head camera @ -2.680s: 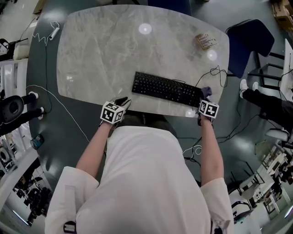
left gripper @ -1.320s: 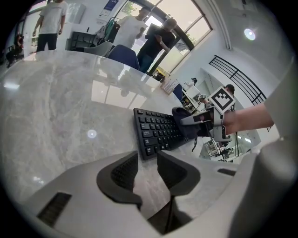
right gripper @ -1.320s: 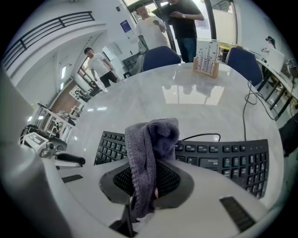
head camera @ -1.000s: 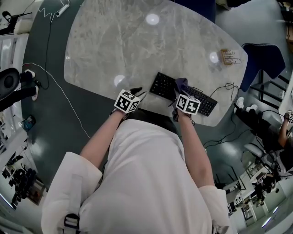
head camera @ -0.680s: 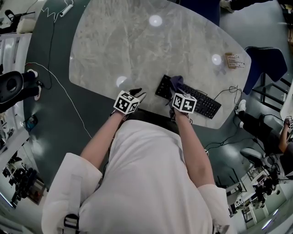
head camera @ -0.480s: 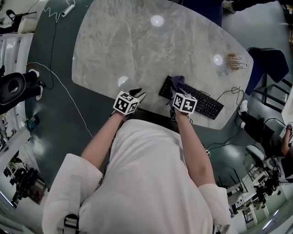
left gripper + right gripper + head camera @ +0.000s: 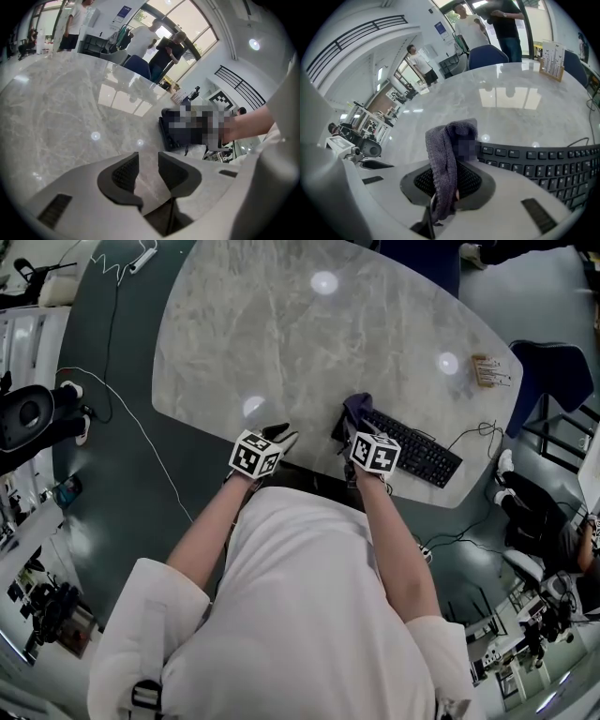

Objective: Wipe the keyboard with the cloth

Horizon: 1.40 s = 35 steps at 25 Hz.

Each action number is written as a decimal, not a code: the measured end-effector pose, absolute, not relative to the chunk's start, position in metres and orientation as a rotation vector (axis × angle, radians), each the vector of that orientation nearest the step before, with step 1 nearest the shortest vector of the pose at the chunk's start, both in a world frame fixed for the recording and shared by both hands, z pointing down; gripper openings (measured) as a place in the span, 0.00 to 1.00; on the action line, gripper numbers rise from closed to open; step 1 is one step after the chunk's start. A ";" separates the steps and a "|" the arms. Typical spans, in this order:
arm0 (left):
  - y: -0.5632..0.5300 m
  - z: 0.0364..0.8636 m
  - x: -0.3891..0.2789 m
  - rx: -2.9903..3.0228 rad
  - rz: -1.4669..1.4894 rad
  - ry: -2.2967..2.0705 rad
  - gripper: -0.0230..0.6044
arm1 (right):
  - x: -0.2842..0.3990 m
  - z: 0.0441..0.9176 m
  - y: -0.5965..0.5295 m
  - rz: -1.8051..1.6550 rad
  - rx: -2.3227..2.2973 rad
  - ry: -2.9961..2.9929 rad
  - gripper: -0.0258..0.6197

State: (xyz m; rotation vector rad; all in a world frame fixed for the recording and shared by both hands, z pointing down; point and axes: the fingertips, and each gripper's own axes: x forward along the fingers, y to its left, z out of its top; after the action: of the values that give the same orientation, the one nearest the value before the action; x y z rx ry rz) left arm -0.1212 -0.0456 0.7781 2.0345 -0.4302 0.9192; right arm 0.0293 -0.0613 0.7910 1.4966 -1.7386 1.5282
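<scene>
A black keyboard (image 7: 413,450) lies near the front edge of the grey marble table (image 7: 281,334). My right gripper (image 7: 356,425) is shut on a dark purple-grey cloth (image 7: 357,410), which rests over the keyboard's left end. In the right gripper view the cloth (image 7: 446,154) hangs folded between the jaws, with the keyboard (image 7: 543,164) running off to the right. My left gripper (image 7: 279,435) hovers at the table's front edge, left of the keyboard, its jaws a little apart with nothing between them. In the left gripper view, the left gripper (image 7: 147,171) sees the keyboard (image 7: 180,136) ahead to the right.
The keyboard's cable (image 7: 472,435) curls off the table's right edge. A small printed card stand (image 7: 490,371) sits at the far right corner. A blue chair (image 7: 553,362) stands to the right. A white cable (image 7: 122,423) trails on the floor at left. People (image 7: 506,23) stand beyond the table.
My right gripper has slid the cloth leftward along the keyboard, from its right end to its left end. The left gripper has stayed at the table's front edge.
</scene>
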 end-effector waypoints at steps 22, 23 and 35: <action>-0.067 0.750 -0.093 2.158 0.898 -0.375 0.16 | 0.012 0.725 -0.020 1.440 1.268 -2.062 0.16; -0.067 0.747 -0.089 2.169 0.894 -0.378 0.15 | 0.018 0.720 -0.016 1.411 1.284 -2.062 0.16; -0.030 0.711 -0.059 2.254 0.889 -0.447 0.05 | 0.078 0.685 0.052 1.341 1.498 -2.064 0.16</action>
State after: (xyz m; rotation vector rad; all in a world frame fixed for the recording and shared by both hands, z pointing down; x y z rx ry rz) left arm -0.0590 -0.0299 0.7105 2.2545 -0.4472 0.8893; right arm 0.0783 0.0523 0.6847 1.4981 -2.0639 1.3412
